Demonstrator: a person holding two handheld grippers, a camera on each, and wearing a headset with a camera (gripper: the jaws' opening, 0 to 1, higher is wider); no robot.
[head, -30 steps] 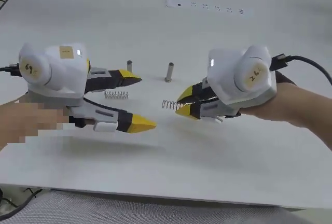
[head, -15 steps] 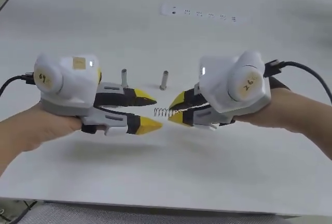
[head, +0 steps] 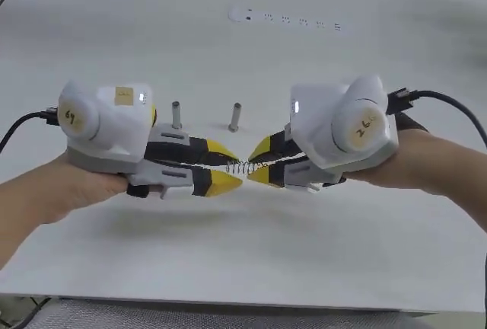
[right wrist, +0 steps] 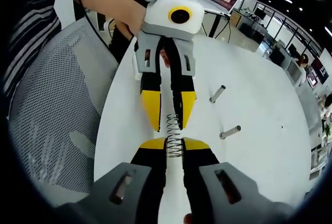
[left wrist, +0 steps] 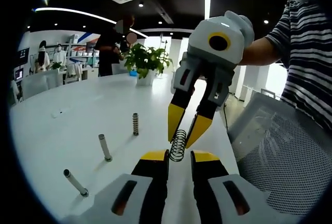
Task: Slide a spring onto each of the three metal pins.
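We see the right gripper (head: 254, 167) clamped on the spring (left wrist: 178, 145); its free end inside the left gripper (head: 237, 167), jaws narrowly parted

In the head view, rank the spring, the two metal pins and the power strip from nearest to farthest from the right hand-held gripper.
From the right hand-held gripper:
1. spring, gripped at its tips.
2. right pin, standing just beyond the tips.
3. left pin, farther over to the left.
4. power strip, far back at the top of the view.
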